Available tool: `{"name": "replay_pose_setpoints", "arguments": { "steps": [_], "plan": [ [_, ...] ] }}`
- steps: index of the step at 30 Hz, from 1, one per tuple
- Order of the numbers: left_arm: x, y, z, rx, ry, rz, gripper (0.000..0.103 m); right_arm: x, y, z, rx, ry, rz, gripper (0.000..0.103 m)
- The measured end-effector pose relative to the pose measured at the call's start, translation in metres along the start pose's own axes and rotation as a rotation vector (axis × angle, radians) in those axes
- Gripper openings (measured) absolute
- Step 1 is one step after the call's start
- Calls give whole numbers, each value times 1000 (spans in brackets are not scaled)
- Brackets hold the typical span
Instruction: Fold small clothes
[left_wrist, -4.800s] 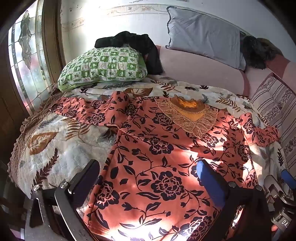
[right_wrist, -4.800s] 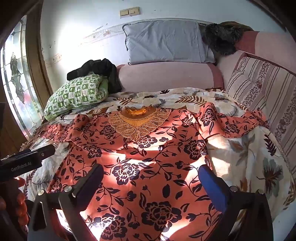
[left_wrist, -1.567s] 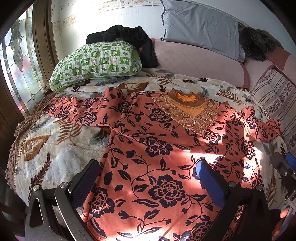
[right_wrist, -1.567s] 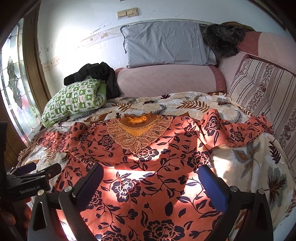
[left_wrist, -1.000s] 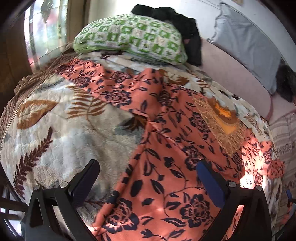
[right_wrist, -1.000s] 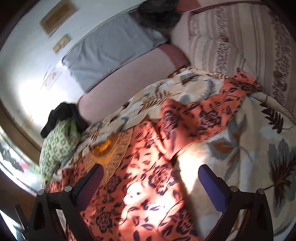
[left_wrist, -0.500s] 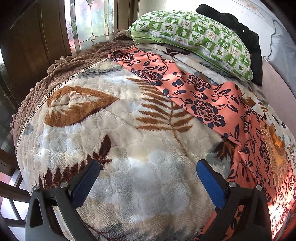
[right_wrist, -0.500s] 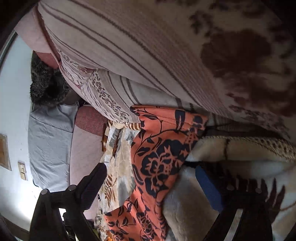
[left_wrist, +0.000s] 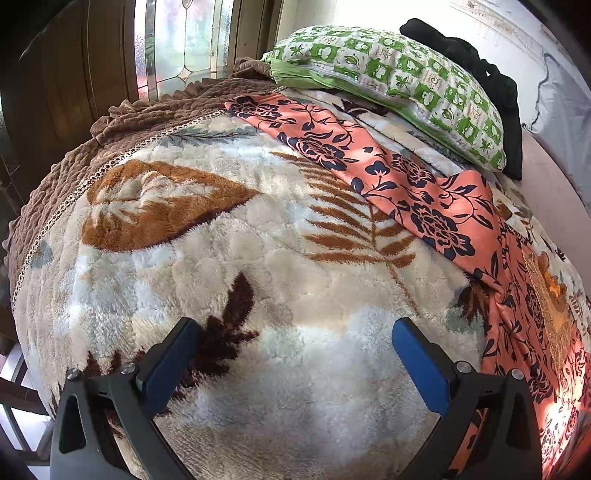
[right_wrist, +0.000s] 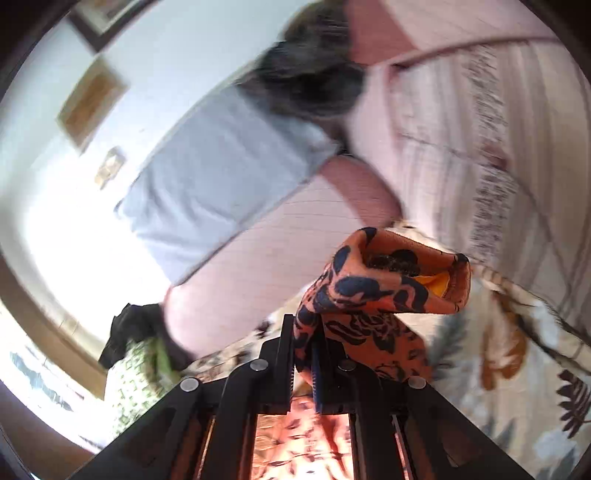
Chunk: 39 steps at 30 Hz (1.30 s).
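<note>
An orange garment with dark blue flowers (left_wrist: 417, 199) lies spread on the bed, its left sleeve stretching toward the window. My left gripper (left_wrist: 295, 332) hangs open over the fleece blanket (left_wrist: 229, 280), short of that sleeve, with nothing between its fingers. In the right wrist view my right gripper (right_wrist: 304, 343) is shut on the garment's right sleeve (right_wrist: 384, 291), which is lifted off the bed and bunches up above the jaws, its cuff gaping open.
A green checked pillow (left_wrist: 399, 77) with a black cloth (left_wrist: 480, 74) on it lies at the head. A grey pillow (right_wrist: 221, 177) leans on the pink headboard (right_wrist: 266, 258). A striped cushion (right_wrist: 491, 122) stands at the right. A window (left_wrist: 177, 40) borders the bed's left.
My right gripper went to the right sleeve, closed on its cuff and lifted it off the bed. My left gripper swung left and down over the blanket, toward the left sleeve, still open.
</note>
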<state>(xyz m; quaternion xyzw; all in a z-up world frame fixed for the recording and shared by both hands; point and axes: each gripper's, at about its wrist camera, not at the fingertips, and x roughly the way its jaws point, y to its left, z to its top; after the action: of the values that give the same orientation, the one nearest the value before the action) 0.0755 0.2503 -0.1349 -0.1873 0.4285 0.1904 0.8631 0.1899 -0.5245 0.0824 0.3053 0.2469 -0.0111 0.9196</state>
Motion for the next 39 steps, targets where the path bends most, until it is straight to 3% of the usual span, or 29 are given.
{"name": "replay_pose_setpoints", "arguments": {
  "steps": [4,7,9,10,11,13,15,19,24,27,28,29,30,31,36,39],
  "plan": [
    [-4,10,-2,-11,-17,-39,103,19,150,-64,-172,67,225,8],
    [-4,16,0,-49,-25,-67,103,56,227,-140,-261,186,297,10],
    [-4,16,0,-47,-25,-72,103,92,251,-204,-310,322,295,30],
    [-5,16,0,-44,-26,-73,103,112,254,-237,-338,389,258,83],
    [-5,16,-1,-42,-26,-75,103,129,250,-270,-359,447,200,103],
    [-6,17,-1,-44,-26,-85,103,158,228,-322,-370,574,129,103],
    [-7,19,0,-51,-29,-94,103,154,194,-349,-313,641,97,103],
    [-8,15,-1,-44,-39,-83,103,114,155,-324,-232,559,94,103],
    [-5,7,-5,3,-34,-53,103,84,108,-234,-100,410,119,103],
    [0,7,-5,2,-32,-33,103,102,54,-195,58,380,124,103],
    [1,6,-5,8,-32,-25,103,112,25,-192,111,389,70,103],
    [1,5,-6,19,-31,-15,103,124,-9,-195,179,429,-40,102],
    [2,3,-7,31,-32,-7,103,133,-35,-199,285,478,-50,98],
    [2,2,-7,38,-32,-1,103,128,-41,-193,328,445,12,98],
    [6,-6,-9,71,-36,56,103,114,-2,-151,231,378,173,99],
    [8,-5,-8,72,-28,60,103,142,-1,-134,181,361,174,103]
  ]
}}
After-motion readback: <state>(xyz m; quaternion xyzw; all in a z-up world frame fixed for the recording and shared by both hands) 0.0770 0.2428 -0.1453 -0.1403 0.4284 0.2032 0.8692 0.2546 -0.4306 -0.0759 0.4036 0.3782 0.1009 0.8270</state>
